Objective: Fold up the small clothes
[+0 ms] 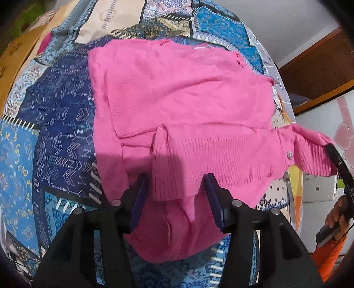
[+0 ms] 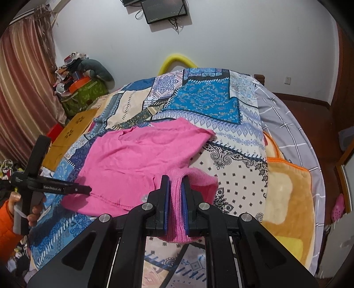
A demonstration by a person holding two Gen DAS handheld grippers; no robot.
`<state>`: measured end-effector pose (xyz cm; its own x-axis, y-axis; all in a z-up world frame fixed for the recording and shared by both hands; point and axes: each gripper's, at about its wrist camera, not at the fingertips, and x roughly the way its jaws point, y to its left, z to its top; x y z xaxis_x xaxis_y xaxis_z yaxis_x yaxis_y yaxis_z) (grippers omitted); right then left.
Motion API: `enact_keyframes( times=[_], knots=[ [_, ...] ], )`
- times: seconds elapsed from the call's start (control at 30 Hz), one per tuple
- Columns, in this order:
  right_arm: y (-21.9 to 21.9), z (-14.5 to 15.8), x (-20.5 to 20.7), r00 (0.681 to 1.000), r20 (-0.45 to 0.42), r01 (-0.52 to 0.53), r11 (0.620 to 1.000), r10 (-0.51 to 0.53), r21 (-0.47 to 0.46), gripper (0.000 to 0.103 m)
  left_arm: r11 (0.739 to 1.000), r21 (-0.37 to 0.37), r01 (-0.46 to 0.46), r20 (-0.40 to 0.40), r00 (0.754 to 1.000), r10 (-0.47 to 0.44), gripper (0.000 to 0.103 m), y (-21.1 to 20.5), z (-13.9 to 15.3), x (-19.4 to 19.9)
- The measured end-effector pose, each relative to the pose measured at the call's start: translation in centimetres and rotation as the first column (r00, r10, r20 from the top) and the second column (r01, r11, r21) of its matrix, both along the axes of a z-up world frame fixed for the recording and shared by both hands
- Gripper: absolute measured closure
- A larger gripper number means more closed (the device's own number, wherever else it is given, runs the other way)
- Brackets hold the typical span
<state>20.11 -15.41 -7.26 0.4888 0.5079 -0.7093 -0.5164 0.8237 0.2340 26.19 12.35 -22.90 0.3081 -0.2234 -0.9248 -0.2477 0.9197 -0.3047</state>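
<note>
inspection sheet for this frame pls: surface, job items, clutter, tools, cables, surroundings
Surface: bed with a patchwork quilt; a grey checked sheet shows at its side.
Job's things: one pink knitted cardigan spread on the quilt, ribbed hem nearest the cameras.
Clutter: orange-edged blanket on the bed.
Grippers: left tool open, a ribbed cuff lying between its jaws; right tool shut on the cardigan's ribbed edge.
Cables: wires hang below the wall screen.
Surroundings: striped curtain, green box piled with oddments, wooden door frame.
</note>
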Motion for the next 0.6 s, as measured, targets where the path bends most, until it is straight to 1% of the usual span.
enact_keyframes(
  times=[0.1, 0.13, 0.17, 0.2, 0.27, 0.3, 0.4, 0.5, 0.6],
  knots=[
    [-0.3, -0.3, -0.1, 1.000, -0.006, 0.002, 1.000, -0.002, -0.002, 0.094, 1.000, 0.022, -0.022, 0.014, 1.000, 0.021, 0.055, 0.2, 0.1, 0.2],
    [-0.4, -0.3, -0.2, 1.000, -0.010, 0.005, 1.000, -0.005, -0.002, 0.094, 0.999, 0.036, -0.032, 0.020, 0.999, 0.032, 0.060, 0.2, 0.2, 0.3],
    [-0.6, -0.3, -0.3, 1.000, -0.011, 0.007, 1.000, -0.007, -0.001, 0.094, 0.999, 0.039, -0.031, 0.023, 0.999, 0.031, 0.070, 0.3, 0.2, 0.3],
    [-0.7, -0.4, -0.3, 1.000, -0.012, 0.010, 1.000, -0.010, 0.001, 0.094, 0.999, 0.031, -0.018, 0.024, 1.000, 0.017, 0.075, 0.1, 0.1, 0.3],
    [-0.9, -0.5, -0.4, 1.000, -0.014, 0.013, 1.000, -0.013, 0.002, 0.094, 0.999, 0.048, 0.000, 0.034, 0.999, -0.001, 0.092, -0.3, 0.4, 0.2],
    [-1.0, -0.4, -0.5, 1.000, -0.014, 0.016, 1.000, -0.016, 0.002, 0.094, 0.997, 0.074, 0.011, 0.050, 0.999, -0.015, 0.093, -0.6, 0.8, 0.1],
    [-1.2, -0.2, -0.6, 1.000, -0.010, 0.020, 1.000, -0.020, 0.004, 0.094, 0.993, 0.121, 0.012, 0.105, 0.994, -0.025, 0.094, -1.0, 2.1, -0.4],
    [-1.5, 0.4, -0.9, 1.000, 0.004, 0.024, 1.000, -0.024, 0.016, 0.094, 0.986, 0.169, 0.003, 0.170, 0.985, -0.032, 0.094, -1.3, 4.0, -0.9],
    [-1.5, 1.4, -1.1, 0.999, 0.030, 0.023, 1.000, -0.024, 0.021, 0.094, 0.977, 0.214, -0.015, 0.238, 0.970, -0.037, 0.095, -1.5, 6.7, -1.5]
  ],
)
